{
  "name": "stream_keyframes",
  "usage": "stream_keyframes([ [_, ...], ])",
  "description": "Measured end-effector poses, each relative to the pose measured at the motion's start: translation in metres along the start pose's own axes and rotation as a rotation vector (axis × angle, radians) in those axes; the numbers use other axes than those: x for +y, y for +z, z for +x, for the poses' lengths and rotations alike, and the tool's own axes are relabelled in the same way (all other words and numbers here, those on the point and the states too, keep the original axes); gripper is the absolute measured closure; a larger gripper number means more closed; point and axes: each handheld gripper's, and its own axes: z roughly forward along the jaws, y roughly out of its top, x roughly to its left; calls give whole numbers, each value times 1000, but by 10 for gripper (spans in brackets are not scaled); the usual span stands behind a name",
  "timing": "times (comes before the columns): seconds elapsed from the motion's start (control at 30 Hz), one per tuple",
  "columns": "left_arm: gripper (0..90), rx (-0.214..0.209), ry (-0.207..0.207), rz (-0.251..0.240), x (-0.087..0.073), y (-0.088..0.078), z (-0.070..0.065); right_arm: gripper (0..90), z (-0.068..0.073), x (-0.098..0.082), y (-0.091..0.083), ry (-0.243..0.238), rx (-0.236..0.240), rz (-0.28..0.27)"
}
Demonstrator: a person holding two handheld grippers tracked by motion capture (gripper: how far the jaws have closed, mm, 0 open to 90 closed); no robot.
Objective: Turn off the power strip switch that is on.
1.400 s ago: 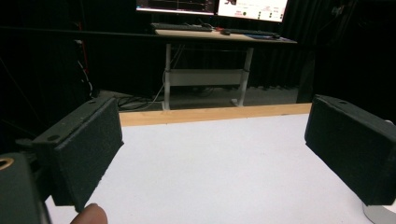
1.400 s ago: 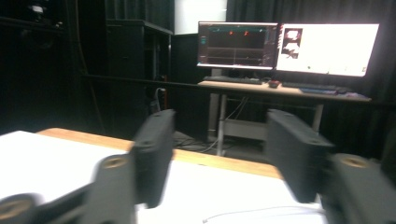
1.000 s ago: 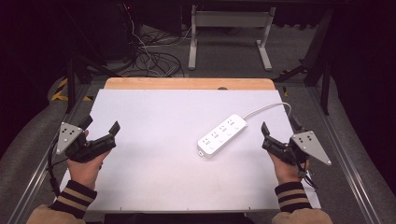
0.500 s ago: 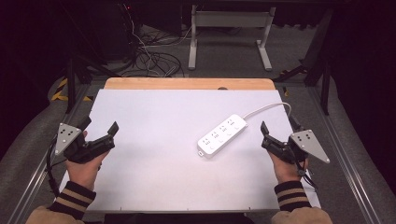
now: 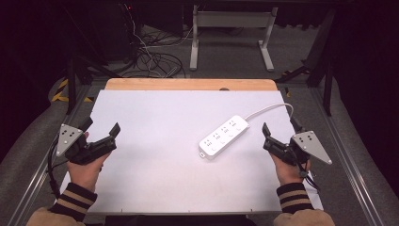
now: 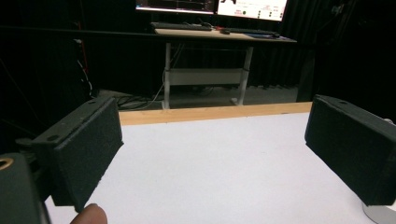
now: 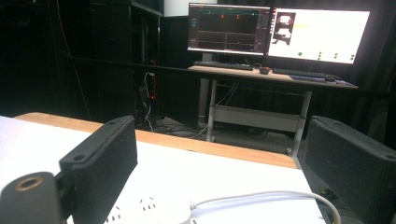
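Your left gripper (image 5: 101, 126) hovers over the white table's (image 5: 155, 141) left edge, jaws wide apart, empty. Your right gripper (image 5: 281, 127) likewise gapes empty, just beside the white plastic power strip (image 5: 224, 136) lying diagonally right of centre.

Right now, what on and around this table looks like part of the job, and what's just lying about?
Likely part of the job:
- white power strip with its white cord
- left gripper, open
- right gripper, open
- white table

Just lying about:
- cable tangle on the floor
- desk with monitors behind
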Motion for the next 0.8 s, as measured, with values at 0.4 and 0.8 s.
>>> stream_keyframes([
  [0.4,46,6,-1,0,0,-4,2,103,2,-2,5,10,21,19],
  [0.8,46,8,-6,3,-1,-3,3,105,3,-4,7,7,30,33],
])
